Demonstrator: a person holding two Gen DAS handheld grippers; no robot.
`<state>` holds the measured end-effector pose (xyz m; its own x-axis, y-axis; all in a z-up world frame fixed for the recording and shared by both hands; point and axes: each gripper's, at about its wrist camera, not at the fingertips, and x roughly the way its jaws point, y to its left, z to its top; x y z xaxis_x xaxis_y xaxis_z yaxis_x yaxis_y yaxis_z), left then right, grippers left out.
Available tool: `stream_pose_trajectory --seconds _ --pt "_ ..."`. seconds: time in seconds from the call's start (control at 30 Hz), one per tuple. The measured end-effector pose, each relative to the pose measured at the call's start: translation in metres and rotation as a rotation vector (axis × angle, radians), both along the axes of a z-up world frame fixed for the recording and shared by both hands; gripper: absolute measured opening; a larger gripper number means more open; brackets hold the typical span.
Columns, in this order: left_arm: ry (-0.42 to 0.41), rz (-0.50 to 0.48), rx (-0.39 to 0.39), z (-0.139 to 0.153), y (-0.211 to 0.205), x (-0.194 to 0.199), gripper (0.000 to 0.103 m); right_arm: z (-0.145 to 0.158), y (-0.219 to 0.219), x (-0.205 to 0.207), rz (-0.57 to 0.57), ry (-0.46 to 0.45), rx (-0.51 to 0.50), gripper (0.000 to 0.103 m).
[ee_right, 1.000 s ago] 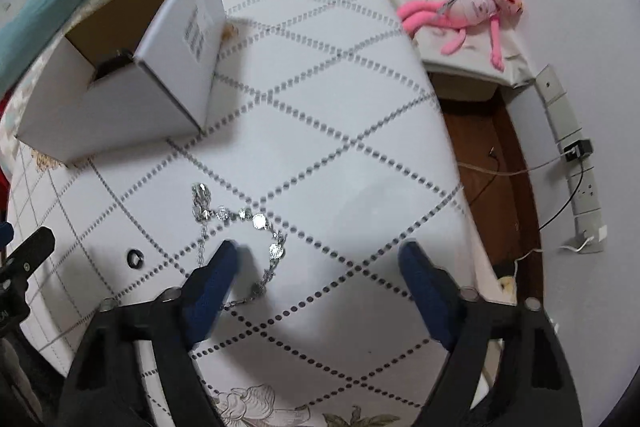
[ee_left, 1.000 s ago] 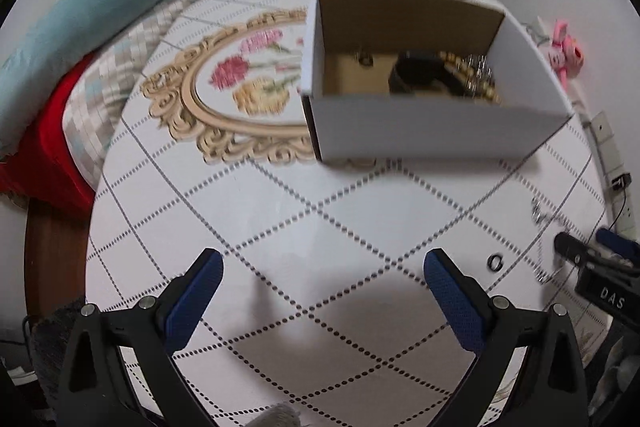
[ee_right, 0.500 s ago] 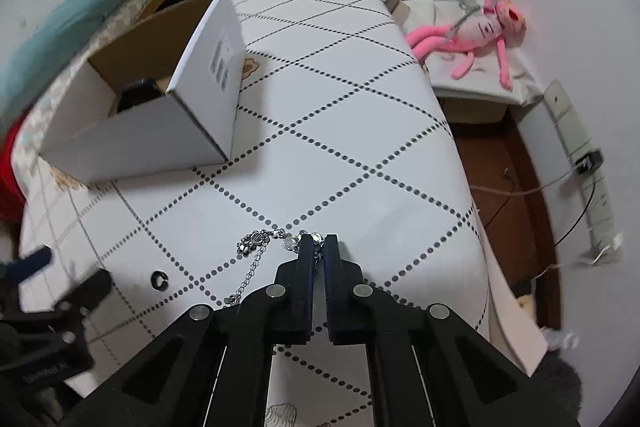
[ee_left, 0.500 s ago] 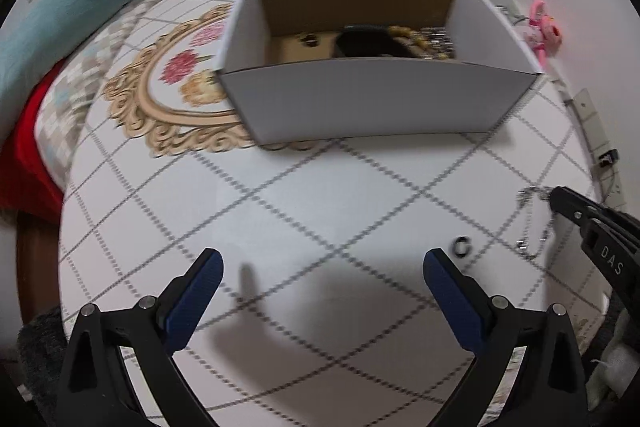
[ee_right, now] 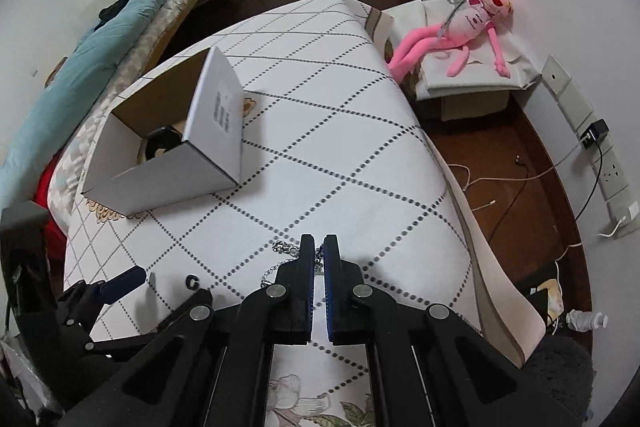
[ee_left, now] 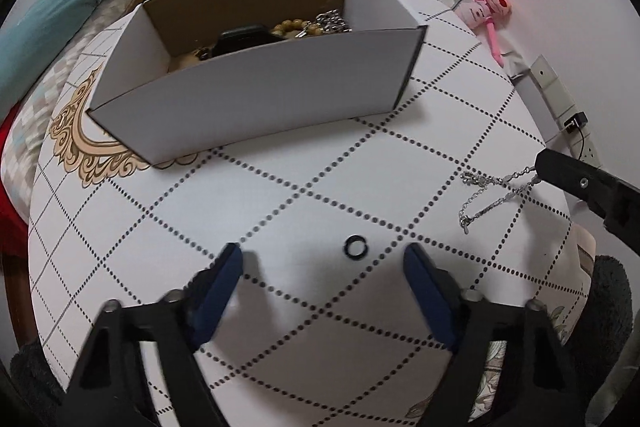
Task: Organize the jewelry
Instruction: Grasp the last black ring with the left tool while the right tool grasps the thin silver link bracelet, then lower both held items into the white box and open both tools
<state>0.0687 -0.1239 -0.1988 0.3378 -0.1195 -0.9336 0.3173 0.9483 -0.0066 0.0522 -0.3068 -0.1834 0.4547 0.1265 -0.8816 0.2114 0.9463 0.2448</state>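
Two grippers are ours: the right gripper [ee_right: 319, 241] has its black, blue-padded jaws pinched onto a thin silver chain [ee_left: 486, 197] at the right of the left view, its loose end draped on the table [ee_left: 280, 211]. Our left gripper [ee_left: 322, 261] is closing around empty air, a small black ring [ee_left: 356, 247] between its tips. Small print on the white cardboard box [ee_right: 218, 125] is unreadable; wooden beads [ee_left: 290, 26] lie inside, upper centre.
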Motion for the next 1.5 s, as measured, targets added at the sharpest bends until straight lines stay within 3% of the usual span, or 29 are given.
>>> stream_pose_trajectory --seconds 0.07,0.1,0.2,0.27,0.3,0.57,0.87,1.1,1.27,1.5 --pt "0.003 -0.004 0.0 -0.002 0.0 0.004 0.05 -0.001 -0.003 -0.001 -0.006 0.006 0.003 0.005" --pt "-0.003 -0.004 0.003 -0.001 0.0 0.006 0.049 -0.002 -0.004 -0.002 -0.009 0.008 0.004 0.005" --pt "-0.011 -0.013 0.002 -0.001 -0.004 0.008 0.032 -0.003 -0.007 -0.002 -0.015 0.01 0.004 0.005" --pt "-0.013 -0.024 -0.003 -0.001 -0.007 0.008 0.014 -0.001 -0.008 -0.002 -0.018 0.009 0.002 0.005" --pt "-0.013 -0.028 -0.004 -0.001 -0.006 0.007 0.01 0.0 -0.008 -0.002 -0.019 0.007 0.002 0.005" --pt "-0.022 -0.017 -0.052 0.011 0.004 0.006 0.01 0.024 -0.002 0.0 0.02 -0.038 0.045 0.005" --pt "-0.082 0.027 -0.18 0.081 0.04 0.023 0.01 0.093 0.016 0.013 0.099 -0.167 0.114 0.004" --pt "-0.109 0.058 -0.226 0.126 0.072 0.071 0.01 0.14 0.041 0.048 0.181 -0.248 0.146 0.004" --pt "-0.078 0.091 -0.218 0.123 0.088 0.11 0.01 0.142 0.063 0.088 0.227 -0.23 0.154 0.004" --pt "0.013 0.109 -0.2 0.098 0.095 0.136 0.01 0.117 0.091 0.14 0.282 -0.136 0.183 0.004"
